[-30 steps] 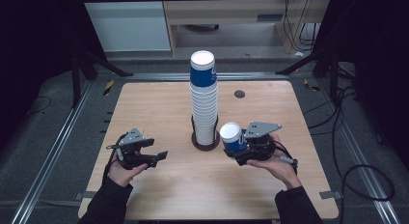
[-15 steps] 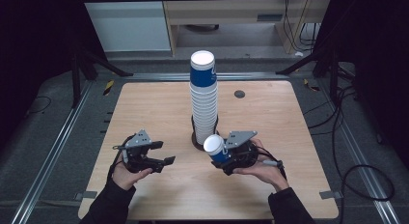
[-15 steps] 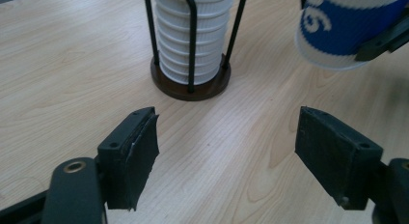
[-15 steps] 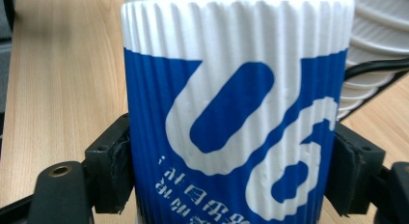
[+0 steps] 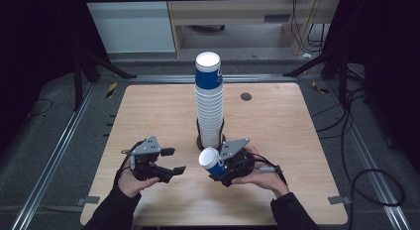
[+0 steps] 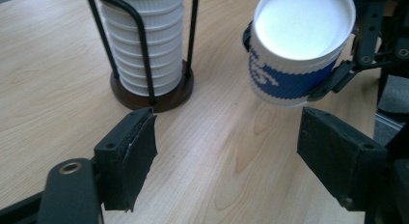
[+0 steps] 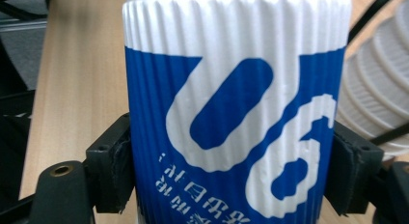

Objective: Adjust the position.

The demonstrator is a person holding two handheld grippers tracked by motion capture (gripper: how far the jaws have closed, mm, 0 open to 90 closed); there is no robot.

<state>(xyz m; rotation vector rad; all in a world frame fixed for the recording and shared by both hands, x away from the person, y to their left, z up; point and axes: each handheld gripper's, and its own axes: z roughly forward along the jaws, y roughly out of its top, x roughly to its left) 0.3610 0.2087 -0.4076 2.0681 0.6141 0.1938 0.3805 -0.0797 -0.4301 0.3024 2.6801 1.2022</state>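
A tall stack of white ribbed paper cups (image 5: 209,106) with a blue-and-white cup on top stands in a black wire holder (image 6: 164,96) at the table's middle. My right gripper (image 5: 214,166) is shut on a single blue-and-white cup (image 5: 210,160), which is tilted with its open mouth toward the left. Its pads (image 7: 112,168) press both sides of the cup (image 7: 236,113), and the jaws have just closed slightly tighter on it. My left gripper (image 5: 174,160) stands open, empty, facing that cup (image 6: 294,55) a short way off.
The wooden table (image 5: 277,121) has a small dark round hole (image 5: 245,96) behind and right of the stack. Metal rails and cables run along the floor at both sides. Bare wood lies between the two grippers (image 6: 226,156).
My right hand has carried the cup left and toward the front edge, tipping its mouth toward the left gripper. The left hand has drifted a little to the right.
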